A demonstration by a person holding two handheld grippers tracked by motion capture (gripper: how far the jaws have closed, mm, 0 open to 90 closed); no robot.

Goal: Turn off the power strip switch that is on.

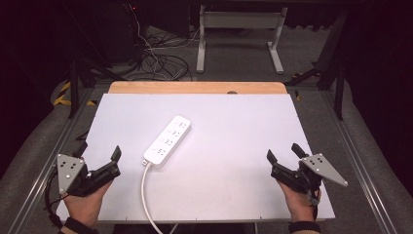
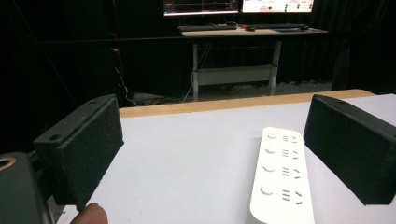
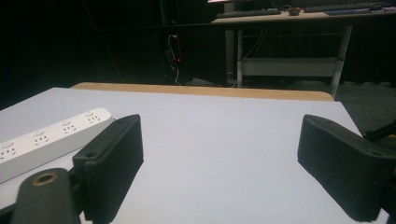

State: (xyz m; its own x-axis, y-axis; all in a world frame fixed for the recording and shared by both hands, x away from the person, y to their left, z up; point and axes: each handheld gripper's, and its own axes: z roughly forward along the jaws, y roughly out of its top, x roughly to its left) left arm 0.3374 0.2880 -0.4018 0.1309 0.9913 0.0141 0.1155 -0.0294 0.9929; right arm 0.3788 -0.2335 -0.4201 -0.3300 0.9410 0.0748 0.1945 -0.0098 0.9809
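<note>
A white power strip (image 1: 168, 141) with several sockets lies at an angle near the middle of the white table top (image 1: 234, 126). Its white cable (image 1: 146, 195) runs from the near end off the front edge. My left gripper (image 1: 99, 152) rests at the front left, open and empty, a short way left of the strip's near end. In the left gripper view the strip (image 2: 280, 177) lies ahead, close to the right-hand jaw of the gripper (image 2: 215, 144). My right gripper (image 1: 284, 153) sits open and empty at the front right. The strip (image 3: 46, 140) is off to its left in the right gripper view.
A wooden strip (image 1: 195, 87) borders the table's far edge. Beyond it stand a white desk frame (image 1: 241, 36) and tangled floor cables (image 1: 156, 61). Monitors (image 2: 238, 5) and a keyboard (image 2: 208, 27) sit on that desk. Metal rails (image 1: 363, 161) run along both table sides.
</note>
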